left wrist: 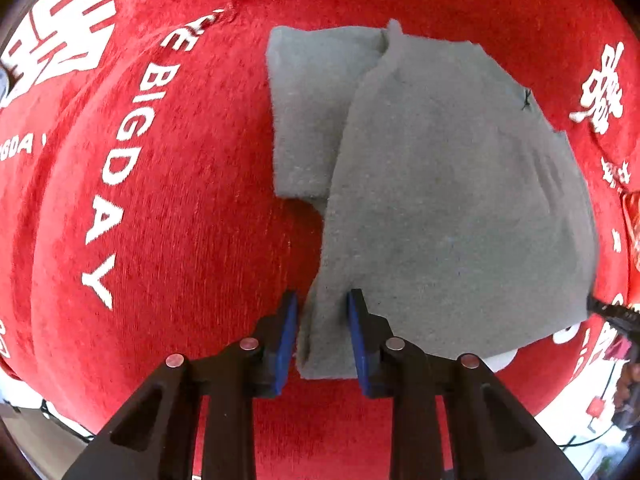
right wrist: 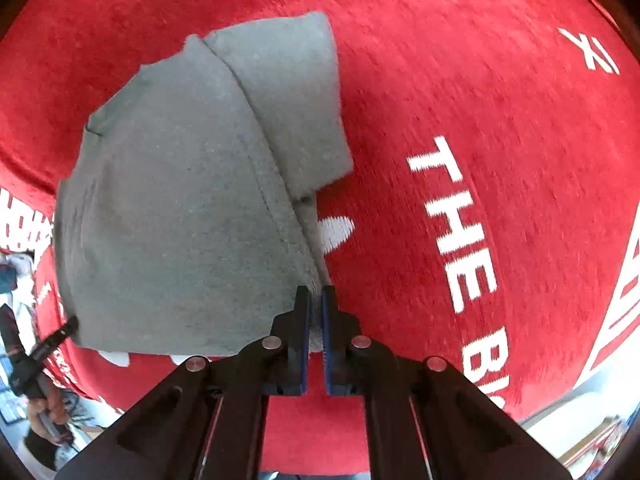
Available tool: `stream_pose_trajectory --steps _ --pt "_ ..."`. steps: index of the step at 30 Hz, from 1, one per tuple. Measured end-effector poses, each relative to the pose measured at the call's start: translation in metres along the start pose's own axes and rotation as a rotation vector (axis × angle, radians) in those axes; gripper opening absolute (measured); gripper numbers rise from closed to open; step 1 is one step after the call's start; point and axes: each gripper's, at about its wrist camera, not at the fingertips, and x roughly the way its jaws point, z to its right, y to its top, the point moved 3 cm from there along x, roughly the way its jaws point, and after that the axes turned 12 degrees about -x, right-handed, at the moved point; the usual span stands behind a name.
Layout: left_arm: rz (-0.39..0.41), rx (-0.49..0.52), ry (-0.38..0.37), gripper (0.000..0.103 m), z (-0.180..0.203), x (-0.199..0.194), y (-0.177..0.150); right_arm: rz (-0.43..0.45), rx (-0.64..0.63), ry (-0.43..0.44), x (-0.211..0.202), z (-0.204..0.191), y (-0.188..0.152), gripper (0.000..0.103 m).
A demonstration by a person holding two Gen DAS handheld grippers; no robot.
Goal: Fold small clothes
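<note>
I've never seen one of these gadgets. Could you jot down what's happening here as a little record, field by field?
Surface: red cloth with white lettering
Garment: small grey T-shirt, lying flat, sleeves spread
Left gripper: grey hem corner between its blue pads, a gap showing on one side
Right gripper: shut on the other hem corner
Stage: both bottom corners taken, fold not yet made
</note>
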Motion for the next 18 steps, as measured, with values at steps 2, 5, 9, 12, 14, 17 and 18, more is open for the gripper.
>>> stream_pose_trajectory --steps 2,5,9,12,14,17,18 --pt "0.003 -0.017 0.006 0.028 -0.007 -0.004 -0.003 -0.007 0.004 -0.01 -0.003 -0.003 -0.001 0.006" --pt "0.021 -0.019 0.022 0.028 -0.014 -0.016 -0.011 -0.014 0.039 -0.017 -0.006 -0.009 0.002 0.008" --pt "0.032 -0.011 0.043 0.028 -0.012 -0.038 -0.021 -0.005 0.06 -0.041 -0.026 -0.022 -0.002 0.008" --pt "0.039 -0.005 0.044 0.028 -0.008 -0.051 -0.024 -0.003 0.031 -0.036 -0.035 -0.045 -0.002 0.008" --pt "0.045 -0.003 0.041 0.028 -0.006 -0.058 -0.027 -0.007 -0.001 -0.032 -0.04 -0.059 -0.004 0.008" --pt "0.057 -0.002 0.044 0.028 -0.004 -0.065 -0.031 -0.035 -0.051 -0.013 -0.03 -0.092 0.004 0.008" --pt "0.057 -0.005 0.045 0.028 -0.005 -0.067 -0.033 -0.046 -0.069 -0.004 -0.026 -0.103 0.006 0.008"
